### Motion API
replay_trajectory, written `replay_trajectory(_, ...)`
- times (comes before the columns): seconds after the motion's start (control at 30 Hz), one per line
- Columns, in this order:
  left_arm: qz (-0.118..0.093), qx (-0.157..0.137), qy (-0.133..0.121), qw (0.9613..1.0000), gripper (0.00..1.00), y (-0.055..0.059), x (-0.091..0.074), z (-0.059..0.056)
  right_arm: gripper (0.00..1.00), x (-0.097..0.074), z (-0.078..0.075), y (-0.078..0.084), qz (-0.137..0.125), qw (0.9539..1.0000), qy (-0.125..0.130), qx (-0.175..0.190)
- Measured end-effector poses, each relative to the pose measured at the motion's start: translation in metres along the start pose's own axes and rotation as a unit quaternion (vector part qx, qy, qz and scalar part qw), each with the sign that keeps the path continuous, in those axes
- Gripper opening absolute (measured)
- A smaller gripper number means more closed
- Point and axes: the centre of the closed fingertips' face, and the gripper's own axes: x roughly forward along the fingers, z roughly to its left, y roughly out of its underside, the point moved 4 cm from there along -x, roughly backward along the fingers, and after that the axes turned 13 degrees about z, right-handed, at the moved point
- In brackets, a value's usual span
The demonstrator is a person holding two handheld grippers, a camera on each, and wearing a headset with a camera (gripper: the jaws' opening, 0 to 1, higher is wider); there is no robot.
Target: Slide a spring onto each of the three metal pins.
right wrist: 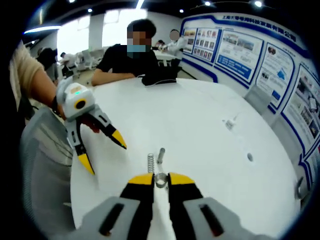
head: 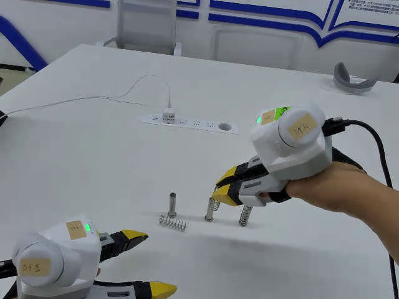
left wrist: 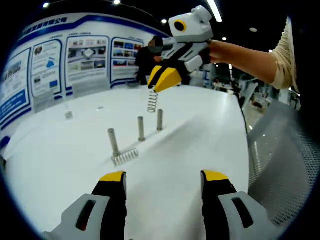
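In the head view my right hand (head: 336,187) reaches in from the right edge, wrist about level, pointing the right tongs (head: 219,194) down and to the left over the white counter (head: 93,156). They are clenched on the held spring (head: 214,203), which hangs from their yellow tips and overlaps the top of the middle pin (head: 209,213). The left pin (head: 172,204) stands bare, with the loose spring (head: 173,222) lying flat just in front of its foot. The right pin (head: 245,215) looks coiled along its length. My left tongs (head: 156,261) sit low at the bottom left corner, jaws spread and gripping nothing, well apart from the pins. In the left gripper view those spread tips (left wrist: 164,176) frame the row of pins. The loose spring (left wrist: 125,156) lies beside the nearest pin, and the held spring (left wrist: 152,102) dangles upright in the air above the two farther pins, touching neither. My forearm slants down from the upper right. In the right gripper view the right tongs (right wrist: 160,177) pinch the held spring, seen end-on as a small ring. A bare pin and a coiled one stand just beyond it, and the left tongs (right wrist: 106,157) gape at the left.
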Motion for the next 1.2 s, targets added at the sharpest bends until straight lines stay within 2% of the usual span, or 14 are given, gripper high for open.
replay_trajectory(0.37, 0.001, -0.003, -0.003, 1.0000, 0.61, 0.002, -0.001, 0.001, 0.12, 0.011, -0.018, 0.002, 0.004, 0.9995, 0.024, 0.022)
replay_trajectory(1.2, 0.002, -0.006, -0.006, 1.0000, 0.60, 0.004, -0.002, 0.003, 0.12, 0.036, -0.023, 0.009, 0.024, 0.9988, 0.008, 0.041)
